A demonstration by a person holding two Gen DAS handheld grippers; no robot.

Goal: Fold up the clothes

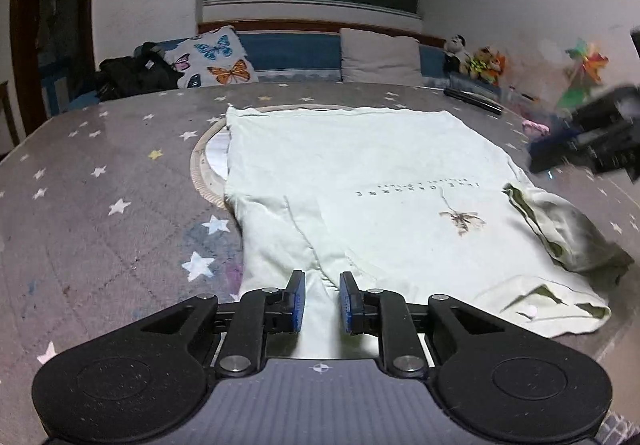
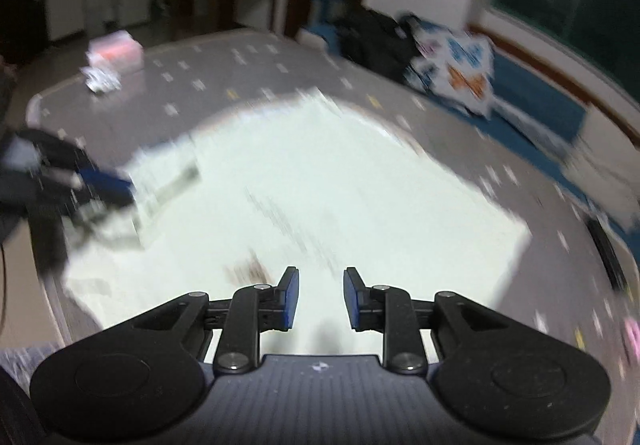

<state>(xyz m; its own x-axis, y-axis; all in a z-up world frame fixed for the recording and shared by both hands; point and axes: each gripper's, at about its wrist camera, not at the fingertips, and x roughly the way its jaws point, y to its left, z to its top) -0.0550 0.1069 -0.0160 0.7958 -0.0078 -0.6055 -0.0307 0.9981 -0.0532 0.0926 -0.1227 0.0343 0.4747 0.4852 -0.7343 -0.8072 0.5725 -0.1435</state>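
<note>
Left wrist view: I see the pale shirt (image 1: 344,181) lying flat on the starred surface (image 1: 100,185).
Left gripper (image 1: 322,303): jaws apart above its sleeve.
Right gripper (image 2: 320,299): jaws apart, empty, above shirt.

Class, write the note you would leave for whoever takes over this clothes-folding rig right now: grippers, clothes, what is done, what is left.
Left gripper: open, nothing pinched, poised over the near edge of the pale green shirt.
Right gripper: open, empty, above the shirt; that view is blurred.
The shirt lies print side up on the starry table cover.
Done: one sleeve is folded in over the body.
Left: the other sleeve sits bunched at the side; fold it in, then fold the body.
</note>
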